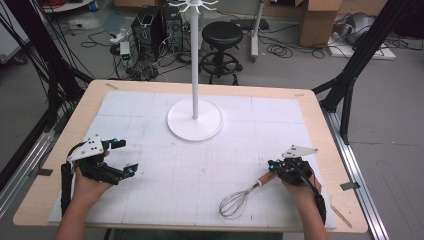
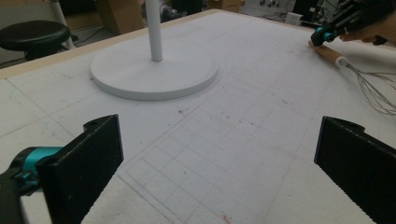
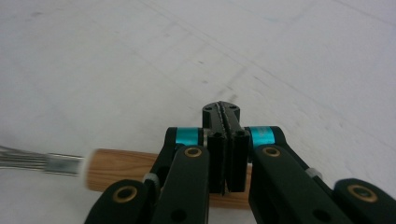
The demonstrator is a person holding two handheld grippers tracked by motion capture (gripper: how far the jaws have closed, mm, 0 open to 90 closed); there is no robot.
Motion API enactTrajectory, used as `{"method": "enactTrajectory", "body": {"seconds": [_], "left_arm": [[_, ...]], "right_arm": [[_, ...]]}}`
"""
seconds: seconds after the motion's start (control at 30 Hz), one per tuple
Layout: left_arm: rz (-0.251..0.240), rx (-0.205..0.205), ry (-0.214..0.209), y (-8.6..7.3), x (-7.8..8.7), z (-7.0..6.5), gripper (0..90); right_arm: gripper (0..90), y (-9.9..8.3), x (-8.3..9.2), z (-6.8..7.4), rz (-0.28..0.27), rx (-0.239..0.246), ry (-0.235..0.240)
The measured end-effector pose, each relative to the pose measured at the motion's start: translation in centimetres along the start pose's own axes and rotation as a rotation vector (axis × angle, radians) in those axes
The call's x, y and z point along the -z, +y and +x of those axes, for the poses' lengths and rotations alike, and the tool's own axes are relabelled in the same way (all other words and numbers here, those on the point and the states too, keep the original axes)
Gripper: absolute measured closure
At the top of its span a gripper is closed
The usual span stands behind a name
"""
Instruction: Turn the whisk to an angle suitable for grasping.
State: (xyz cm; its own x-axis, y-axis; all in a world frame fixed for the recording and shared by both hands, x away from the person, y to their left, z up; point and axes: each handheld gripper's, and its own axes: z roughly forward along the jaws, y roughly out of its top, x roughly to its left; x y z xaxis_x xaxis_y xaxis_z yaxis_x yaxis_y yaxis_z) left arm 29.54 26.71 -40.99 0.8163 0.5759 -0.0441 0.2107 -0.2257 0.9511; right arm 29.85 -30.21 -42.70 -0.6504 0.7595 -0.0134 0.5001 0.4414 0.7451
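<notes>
While both hands rest over the near half of the bench, the scene reads as follows
Bench (image 1: 320, 125): light wooden top under a white gridded mat
Whisk (image 1: 239, 200): lies flat near the bench's near right corner, wire head toward the near edge, wooden handle (image 3: 126, 169) angled up toward the right edge
Right gripper (image 1: 274, 165): low over the end of the whisk handle; in the right gripper view its jaws are clenched flat against each other with nothing between them, the handle lying crosswise just behind and under them
Left gripper (image 1: 125, 157): near the bench's left edge, jaws released and spread wide over bare mat, well apart from the whisk
White stand (image 1: 195, 120): round base at the middle of the far half, pole upright
</notes>
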Motion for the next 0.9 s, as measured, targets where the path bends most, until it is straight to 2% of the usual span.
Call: {"method": "enactTrajectory", "body": {"seconds": [0.17,0.3,0.4,0.53,0.77,0.9], "left_arm": [[0.001,0.003,0.003,0.0,0.0,0.0,1.7],[0.000,0.000,0.001,0.0,0.1,0.0,1.7],[-0.003,0.001,0.003,0.0,0.2,0.0,1.7],[-0.003,0.001,0.002,0.0,0.1,0.0,1.7],[-0.008,-0.002,0.000,0.2,0.0,-0.2,1.7],[0.000,0.000,0.002,0.2,0.0,-0.1,1.7]], "right_arm": [[89.3,0.7,1.1,2.9,-0.048,0.097,0.098],[89.4,0.3,1.7,5.5,-0.034,0.171,0.157],[89.4,-0.4,2.1,6.6,-0.029,0.171,0.181],[89.4,-1.0,2.2,7.2,-0.025,0.170,0.201],[89.6,-1.3,-0.2,7.8,0.050,0.180,0.169],[89.6,-0.6,-0.9,8.0,0.035,0.174,0.167]]}}
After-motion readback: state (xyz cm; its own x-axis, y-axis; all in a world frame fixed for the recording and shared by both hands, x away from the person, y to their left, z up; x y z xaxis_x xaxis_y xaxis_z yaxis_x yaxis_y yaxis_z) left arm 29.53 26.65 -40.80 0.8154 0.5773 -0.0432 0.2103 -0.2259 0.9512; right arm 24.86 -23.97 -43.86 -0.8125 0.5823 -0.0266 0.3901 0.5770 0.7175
